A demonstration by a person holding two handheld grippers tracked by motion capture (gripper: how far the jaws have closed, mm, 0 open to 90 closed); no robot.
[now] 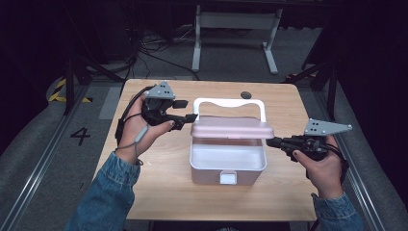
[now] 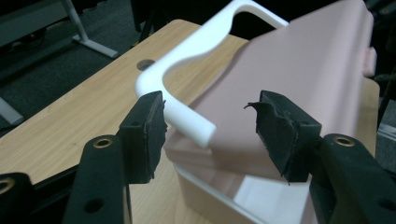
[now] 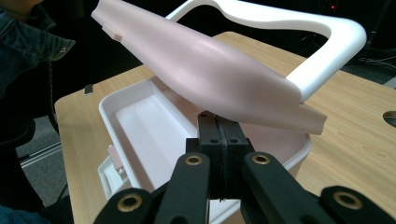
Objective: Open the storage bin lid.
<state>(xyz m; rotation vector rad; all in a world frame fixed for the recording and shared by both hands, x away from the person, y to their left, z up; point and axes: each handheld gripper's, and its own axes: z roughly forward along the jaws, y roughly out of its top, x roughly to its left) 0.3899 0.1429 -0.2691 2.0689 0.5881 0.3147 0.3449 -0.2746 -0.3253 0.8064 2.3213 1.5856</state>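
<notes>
A pink box (image 1: 227, 166) stands mid-table, its white inside showing. Its pink lid (image 1: 232, 127) hangs half raised, and the white handle (image 1: 229, 102) stands up behind it. My left gripper (image 1: 189, 110) is at the lid's left end, open. In the left gripper view the handle's (image 2: 187, 60) lower end lies between the pads without either pressing on it, with the lid (image 2: 299, 60) just behind. My right gripper (image 1: 269, 142) is shut at the lid's right end. In the right gripper view (image 3: 218, 126) its tips sit under the lid's (image 3: 210, 65) edge, above the box (image 3: 140, 121).
The wooden table (image 1: 159, 192) has a round cable hole (image 1: 246, 95) behind the box. A white latch (image 1: 228, 177) sits on the box's front. A white desk frame (image 1: 235, 29) stands on the floor beyond the table.
</notes>
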